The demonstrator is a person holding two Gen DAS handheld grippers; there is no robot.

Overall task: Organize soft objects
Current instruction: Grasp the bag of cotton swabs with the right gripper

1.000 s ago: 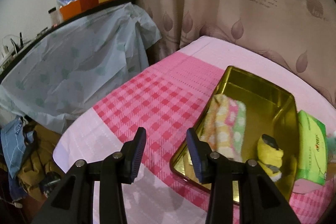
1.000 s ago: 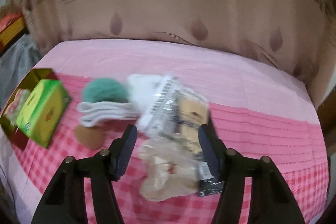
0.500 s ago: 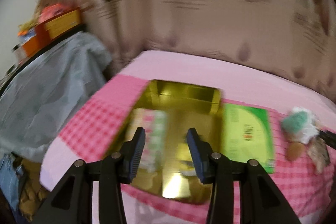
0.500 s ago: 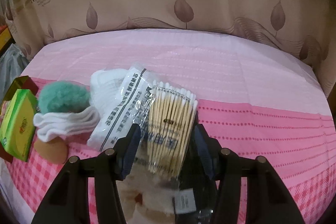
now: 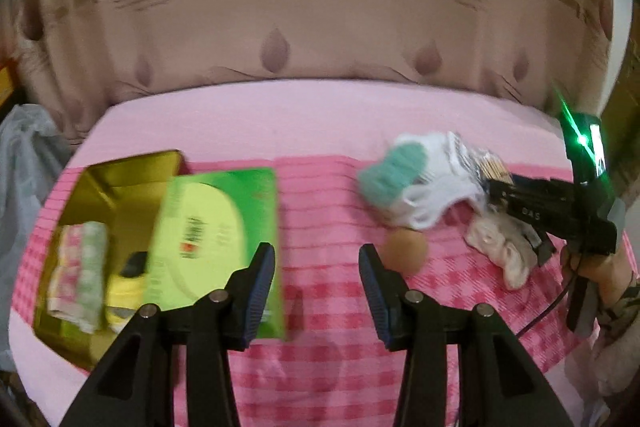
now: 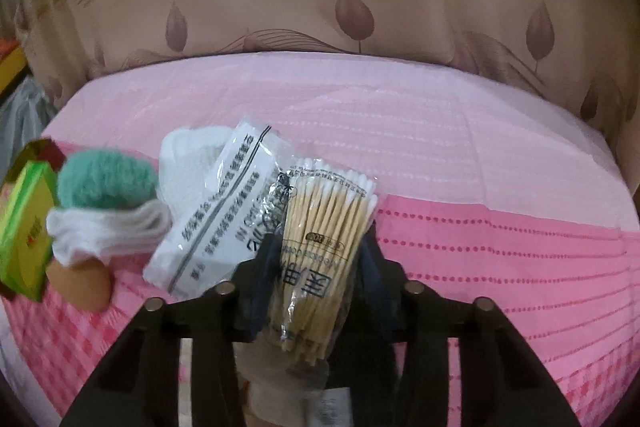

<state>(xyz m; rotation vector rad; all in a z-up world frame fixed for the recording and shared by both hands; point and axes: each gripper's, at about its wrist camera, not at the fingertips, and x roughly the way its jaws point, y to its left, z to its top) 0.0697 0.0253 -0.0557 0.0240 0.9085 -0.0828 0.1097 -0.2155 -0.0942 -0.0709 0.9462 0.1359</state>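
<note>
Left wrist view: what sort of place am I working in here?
Probably a home room, perhaps a bedroom. The work surface wears a pink checked cloth, a leaf-print curtain hangs right behind it, and household soft goods like a green tissue pack lie about.

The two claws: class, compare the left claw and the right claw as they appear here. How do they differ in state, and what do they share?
1. The left claw is open and empty over bare pink cloth; the right claw has a bag of cotton swabs between its pads.
2. The left claw's jaws have just been opening, the right claw's closing.
Shared: both are black, two-fingered, above the pink tablecloth.
</note>
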